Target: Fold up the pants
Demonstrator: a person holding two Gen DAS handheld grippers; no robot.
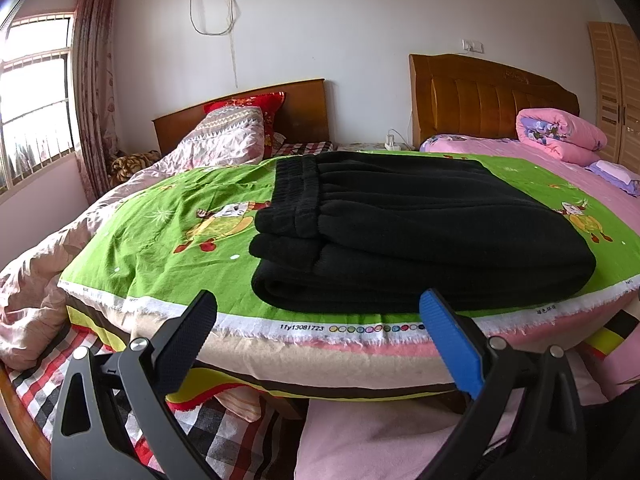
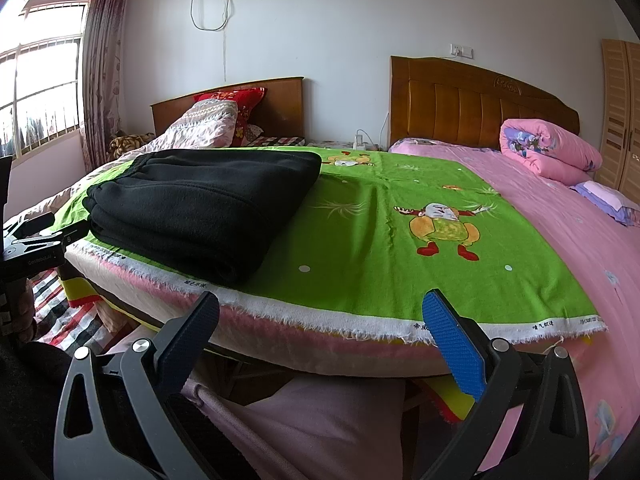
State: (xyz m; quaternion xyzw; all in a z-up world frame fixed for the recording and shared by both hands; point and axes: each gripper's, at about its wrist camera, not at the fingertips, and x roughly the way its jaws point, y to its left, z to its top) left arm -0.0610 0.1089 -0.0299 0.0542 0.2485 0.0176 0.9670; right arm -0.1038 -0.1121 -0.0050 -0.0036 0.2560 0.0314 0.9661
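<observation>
Black fleece pants (image 1: 420,232) lie folded in a thick stack on a green cartoon-print cloth (image 1: 168,248), waistband on top at the left. In the right wrist view the pants (image 2: 208,208) sit on the left part of the cloth (image 2: 380,248). My left gripper (image 1: 320,312) is open and empty, just short of the near edge of the stack. My right gripper (image 2: 322,314) is open and empty, at the cloth's front edge, to the right of the pants. The left gripper's body (image 2: 36,240) shows at the far left of the right wrist view.
The cloth covers a raised board over the beds. A pink sheet (image 2: 580,240) and rolled pink quilt (image 2: 548,152) lie at right. A crumpled pale quilt (image 1: 36,280) lies left. Two wooden headboards (image 1: 488,100) stand against the far wall, a wardrobe (image 1: 616,92) at far right.
</observation>
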